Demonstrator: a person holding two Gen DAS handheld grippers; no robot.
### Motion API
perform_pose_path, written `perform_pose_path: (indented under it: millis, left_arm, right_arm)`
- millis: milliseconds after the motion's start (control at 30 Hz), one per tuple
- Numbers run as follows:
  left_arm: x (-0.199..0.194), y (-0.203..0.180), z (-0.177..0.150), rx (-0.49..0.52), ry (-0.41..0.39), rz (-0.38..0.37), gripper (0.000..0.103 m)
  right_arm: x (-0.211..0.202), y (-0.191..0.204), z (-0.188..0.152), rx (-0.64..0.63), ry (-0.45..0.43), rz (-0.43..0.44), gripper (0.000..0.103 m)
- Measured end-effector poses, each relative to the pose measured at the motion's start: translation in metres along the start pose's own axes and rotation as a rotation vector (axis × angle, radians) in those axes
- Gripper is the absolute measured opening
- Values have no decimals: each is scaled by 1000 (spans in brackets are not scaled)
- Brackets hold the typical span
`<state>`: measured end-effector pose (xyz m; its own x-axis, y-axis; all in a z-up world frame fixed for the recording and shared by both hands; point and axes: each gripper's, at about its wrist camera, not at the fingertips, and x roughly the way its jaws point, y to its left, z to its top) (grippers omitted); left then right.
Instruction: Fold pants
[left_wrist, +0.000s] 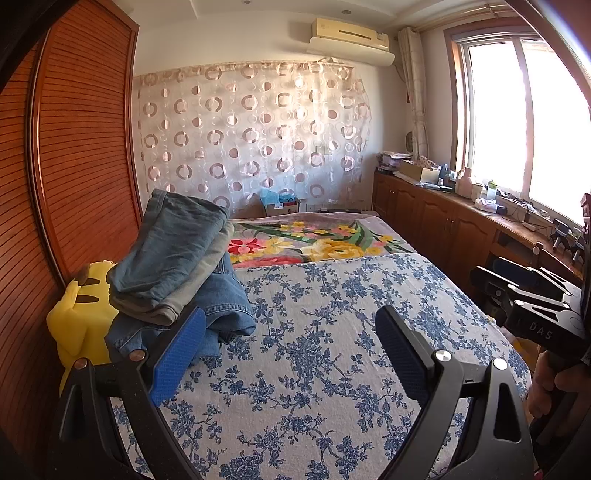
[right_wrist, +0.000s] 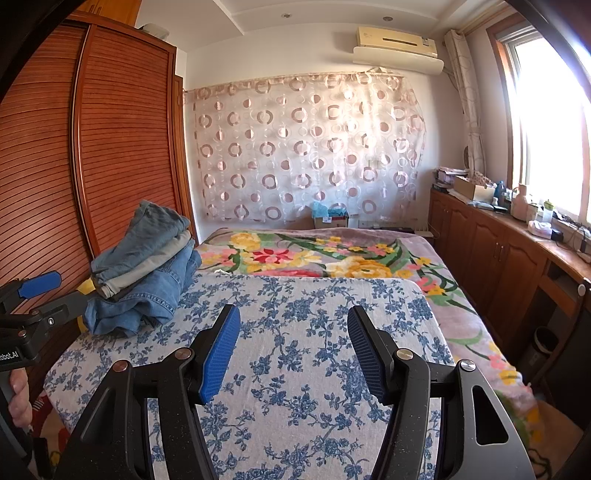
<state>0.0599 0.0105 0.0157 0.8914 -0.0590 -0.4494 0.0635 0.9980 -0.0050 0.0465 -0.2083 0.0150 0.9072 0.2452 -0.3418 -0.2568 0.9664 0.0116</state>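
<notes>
A stack of folded pants (left_wrist: 173, 266) (right_wrist: 144, 273) lies at the left side of the bed, blue denim pairs with a grey pair between them. The bed's blue-flowered white cover (left_wrist: 332, 332) (right_wrist: 314, 332) lies bare before both grippers. My left gripper (left_wrist: 291, 328) hovers open over the cover, its left blue pad (left_wrist: 177, 354) just in front of the stack, nothing between the fingers. My right gripper (right_wrist: 293, 325) is open too, above the middle of the cover and right of the stack. Each gripper shows at the edge of the other's view, held by a hand.
A yellow plush toy (left_wrist: 79, 321) sits behind the stack against the wooden slatted wardrobe (left_wrist: 74, 155). A bright floral blanket (right_wrist: 332, 254) covers the far half of the bed. Wooden cabinets (right_wrist: 498, 251) with clutter run along the right under the window. A patterned curtain (right_wrist: 306, 147) hangs at the back.
</notes>
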Motion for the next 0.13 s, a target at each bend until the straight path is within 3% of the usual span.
perform_pose_path:
  millis: [133]
  left_arm:
    - [-1, 0, 1, 2, 0, 0, 94]
  right_arm:
    - [0, 1, 0, 1, 0, 1, 62]
